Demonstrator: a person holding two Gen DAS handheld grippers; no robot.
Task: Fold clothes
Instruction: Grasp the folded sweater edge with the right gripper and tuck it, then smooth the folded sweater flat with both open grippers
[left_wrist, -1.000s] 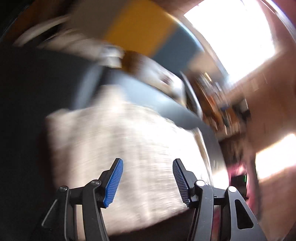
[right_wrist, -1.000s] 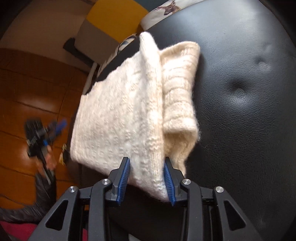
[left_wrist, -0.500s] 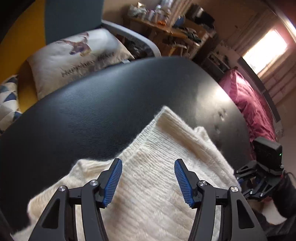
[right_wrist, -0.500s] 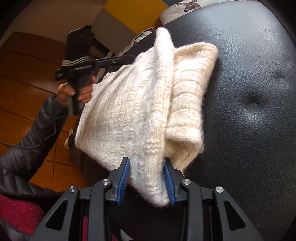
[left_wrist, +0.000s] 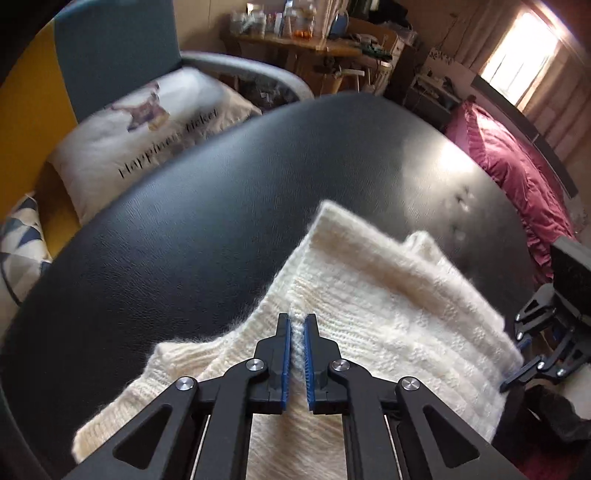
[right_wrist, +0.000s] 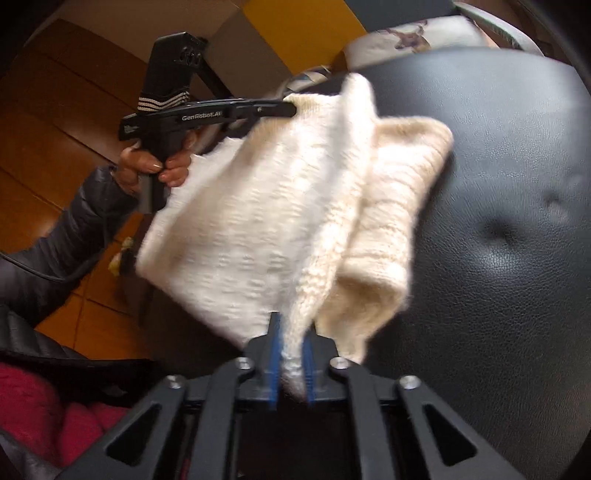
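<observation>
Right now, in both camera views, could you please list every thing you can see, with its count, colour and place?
sweater: one, cream knit, partly folded on the black surface, held at two edges
padded surface: one, black leather-like, under the sweater
printed pillow: one, white with lettering, behind the surface
patterned cushion: one, blue and white, far left
bedding: one, dark pink, right
cluttered desk: one, wooden, background
floor: wooden, brown
left gripper: black with blue pads, shut on the sweater
right gripper: same, shut on the sweater
hand: one, dark sleeve, holding the left gripper
</observation>
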